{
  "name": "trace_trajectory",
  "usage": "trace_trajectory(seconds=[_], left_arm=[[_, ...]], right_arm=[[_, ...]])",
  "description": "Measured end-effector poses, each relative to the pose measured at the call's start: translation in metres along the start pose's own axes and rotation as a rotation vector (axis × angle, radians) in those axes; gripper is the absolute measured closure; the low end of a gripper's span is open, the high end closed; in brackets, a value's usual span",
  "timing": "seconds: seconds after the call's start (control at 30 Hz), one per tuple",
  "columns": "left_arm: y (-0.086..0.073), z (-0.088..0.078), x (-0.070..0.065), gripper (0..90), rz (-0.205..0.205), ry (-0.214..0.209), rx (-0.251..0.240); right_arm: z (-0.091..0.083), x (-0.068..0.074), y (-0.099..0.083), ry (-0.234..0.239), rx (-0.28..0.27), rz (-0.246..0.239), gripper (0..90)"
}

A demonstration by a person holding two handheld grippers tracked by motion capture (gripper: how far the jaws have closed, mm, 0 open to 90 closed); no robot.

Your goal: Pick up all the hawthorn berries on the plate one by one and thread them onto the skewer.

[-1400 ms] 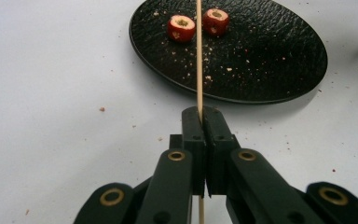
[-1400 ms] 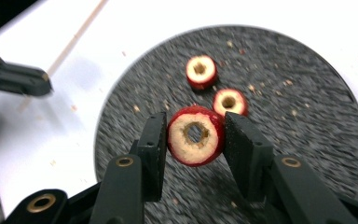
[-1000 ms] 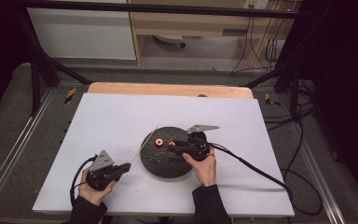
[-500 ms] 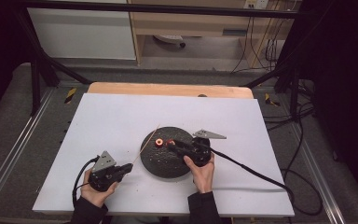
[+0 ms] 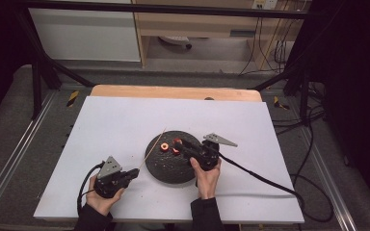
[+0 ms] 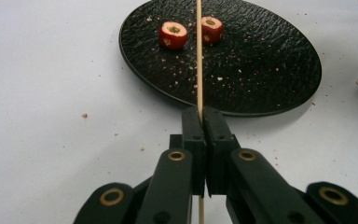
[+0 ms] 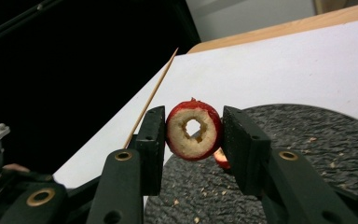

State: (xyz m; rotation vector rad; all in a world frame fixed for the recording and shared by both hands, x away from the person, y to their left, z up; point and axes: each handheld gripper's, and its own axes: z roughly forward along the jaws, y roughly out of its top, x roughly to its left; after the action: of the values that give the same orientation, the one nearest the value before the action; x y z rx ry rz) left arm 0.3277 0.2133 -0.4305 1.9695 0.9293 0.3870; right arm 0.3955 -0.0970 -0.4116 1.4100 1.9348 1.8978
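Observation:
A thin wooden skewer [image 6: 198,56] runs from my left gripper [image 6: 200,114], shut on it, out over a black textured plate [image 6: 261,60]. Two red cored fruit pieces [image 6: 173,35] lie on the plate's far side. From the high view, the left gripper [image 5: 136,172] sits at the plate's [image 5: 168,168] near-left edge, with the skewer [image 5: 154,144] slanting up and away. My right gripper [image 7: 192,116] is shut on another red cored fruit piece [image 7: 193,133], its hole facing the camera, held just above the plate [image 7: 307,140]. The skewer [image 7: 151,100] passes left of it.
The plate rests on a white table top [image 5: 115,125] with a wooden strip [image 5: 173,92] along its far edge. Crumbs dot the plate and the table near it. A black cable [image 5: 265,180] trails right from the right gripper. Dark frame bars and floor cables surround the table.
The right gripper has shifted slightly toward the near right with the fruit piece still in it. The left hand has stayed put.

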Motion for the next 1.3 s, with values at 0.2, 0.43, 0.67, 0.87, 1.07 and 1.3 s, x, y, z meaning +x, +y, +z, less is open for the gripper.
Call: trace_trajectory(seconds=[0.2, 0.43, 0.67, 0.87, 1.07, 1.3], left_arm=[[0.0, 0.003, -0.003, 88.4, 0.002, -0.002, -0.003], [0.001, 0.005, -0.006, 88.5, -0.001, -0.002, -0.005], [0.001, 0.008, -0.01, 88.5, -0.007, -0.011, -0.007], [0.002, 0.01, -0.013, 88.5, -0.011, -0.017, -0.008], [0.003, 0.012, -0.016, 88.5, -0.009, -0.024, -0.012], [0.003, 0.014, -0.021, 88.5, -0.003, -0.035, -0.015]], right_arm=[[0.001, -0.001, 0.002, 0.012, -0.042, 0.011, 61.2], [0.003, -0.002, 0.006, 0.018, -0.093, 0.031, 61.2], [0.005, -0.006, 0.014, 0.019, -0.151, 0.057, 61.2], [0.007, -0.009, 0.018, 0.014, -0.192, 0.069, 61.2], [0.009, -0.012, 0.021, 0.001, -0.233, 0.084, 61.2], [0.012, -0.014, 0.02, 0.007, -0.264, 0.115, 61.2]])
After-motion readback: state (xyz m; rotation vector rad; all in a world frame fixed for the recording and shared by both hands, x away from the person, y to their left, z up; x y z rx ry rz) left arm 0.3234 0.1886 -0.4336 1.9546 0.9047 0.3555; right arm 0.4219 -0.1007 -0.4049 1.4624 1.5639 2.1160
